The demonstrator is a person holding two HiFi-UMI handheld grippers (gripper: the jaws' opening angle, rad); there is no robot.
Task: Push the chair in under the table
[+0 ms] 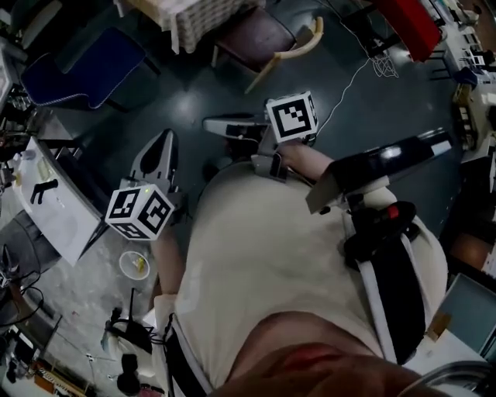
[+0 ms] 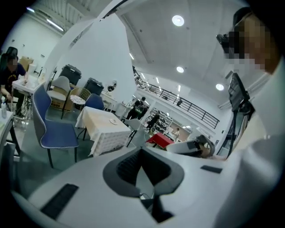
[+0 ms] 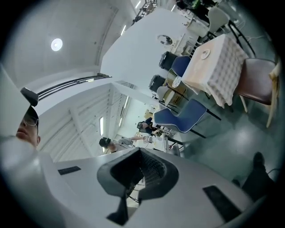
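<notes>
The chair (image 1: pixel 263 37) has a maroon seat and a pale wooden arm. It stands at the top of the head view, beside the table (image 1: pixel 188 17) with a white checked cloth. In the right gripper view the chair (image 3: pixel 255 83) sits to the right of the table (image 3: pixel 214 66), pulled out from it. My left gripper (image 1: pixel 163 137) and right gripper (image 1: pixel 208 124) hang over the dark floor in front of my body, well short of the chair. Both are shut with nothing between the jaws. The left gripper view shows the table (image 2: pixel 105 127) far off.
A blue chair (image 1: pixel 84 71) stands left of the table. A desk (image 1: pixel 48 203) with small items runs along the left, with a white bowl (image 1: pixel 134 264) on the floor near it. A white cable (image 1: pixel 346 89) crosses the floor, and a red object (image 1: pixel 408 25) lies at top right.
</notes>
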